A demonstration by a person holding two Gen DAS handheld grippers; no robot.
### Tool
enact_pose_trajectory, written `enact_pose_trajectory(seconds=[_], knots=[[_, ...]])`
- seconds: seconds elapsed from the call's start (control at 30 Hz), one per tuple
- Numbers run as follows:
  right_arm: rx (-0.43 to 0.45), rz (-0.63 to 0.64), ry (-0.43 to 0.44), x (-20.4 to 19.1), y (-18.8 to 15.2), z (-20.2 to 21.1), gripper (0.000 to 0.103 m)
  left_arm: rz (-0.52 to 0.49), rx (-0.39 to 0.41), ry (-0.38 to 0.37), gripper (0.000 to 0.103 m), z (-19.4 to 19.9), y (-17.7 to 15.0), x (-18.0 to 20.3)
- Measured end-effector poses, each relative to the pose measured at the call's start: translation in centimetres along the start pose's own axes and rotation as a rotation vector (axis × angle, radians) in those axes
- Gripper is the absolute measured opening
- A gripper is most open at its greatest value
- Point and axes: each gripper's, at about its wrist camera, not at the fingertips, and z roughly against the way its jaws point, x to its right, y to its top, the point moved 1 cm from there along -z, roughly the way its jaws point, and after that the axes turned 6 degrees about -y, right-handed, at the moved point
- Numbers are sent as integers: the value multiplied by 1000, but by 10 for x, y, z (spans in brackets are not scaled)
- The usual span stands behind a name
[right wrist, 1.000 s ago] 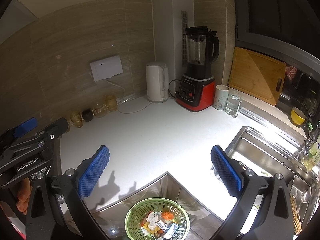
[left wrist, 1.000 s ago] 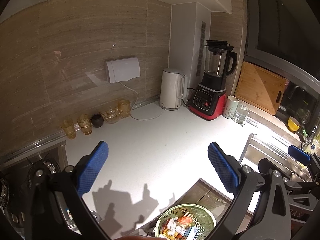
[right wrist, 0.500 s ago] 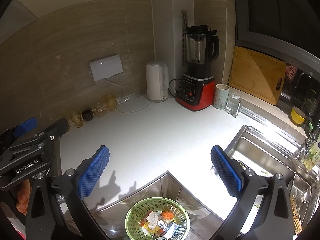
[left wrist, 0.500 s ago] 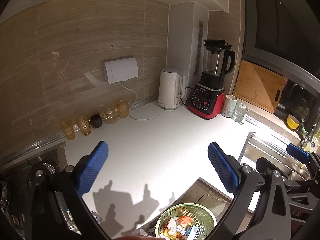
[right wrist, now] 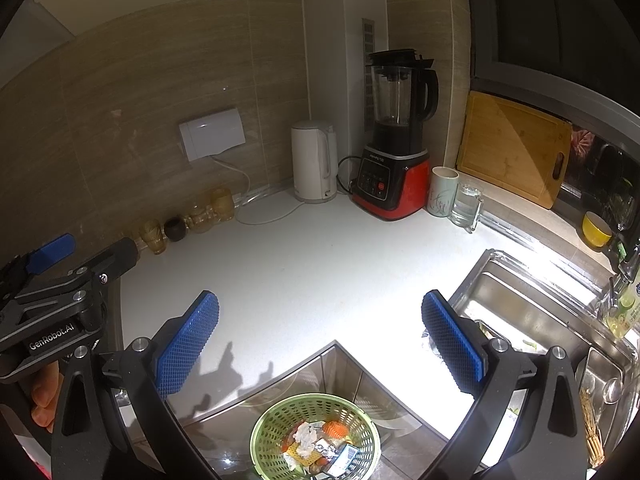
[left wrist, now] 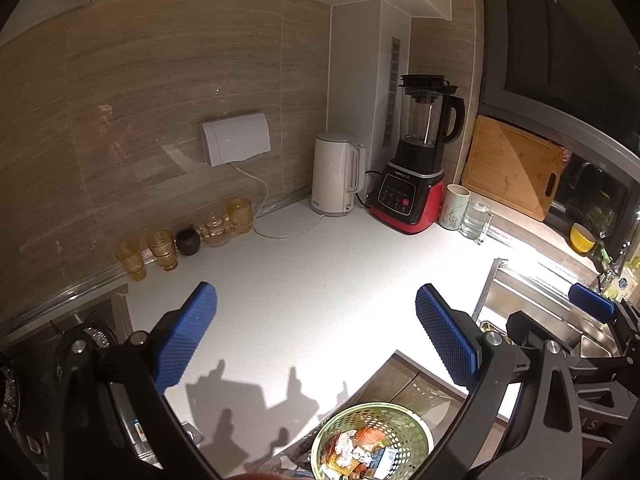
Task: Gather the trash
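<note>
Both claws, the left gripper (left wrist: 316, 344) and right gripper (right wrist: 320, 344), hang released and empty above the counter (right wrist: 320, 264), whose back edge carries one kettle (right wrist: 314, 162), one blender (right wrist: 394, 140) and two cups, while one green basket (right wrist: 272, 436) of trash (right wrist: 316, 444) sits on the floor below the counter's front corner.

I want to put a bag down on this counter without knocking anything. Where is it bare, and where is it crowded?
The white counter is bare across its whole middle, from the amber glasses along the left wall to the sink on the right. The back corner is crowded: kettle, blender, mug and glass jug, with the kettle's cord looping forward.
</note>
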Motion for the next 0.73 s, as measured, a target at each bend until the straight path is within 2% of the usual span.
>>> enact_pose_trajectory(seconds=[0.73], knots=[[-2, -1, -1, 0, 0, -1, 101, -20, 3, -2, 95, 0, 0, 0]])
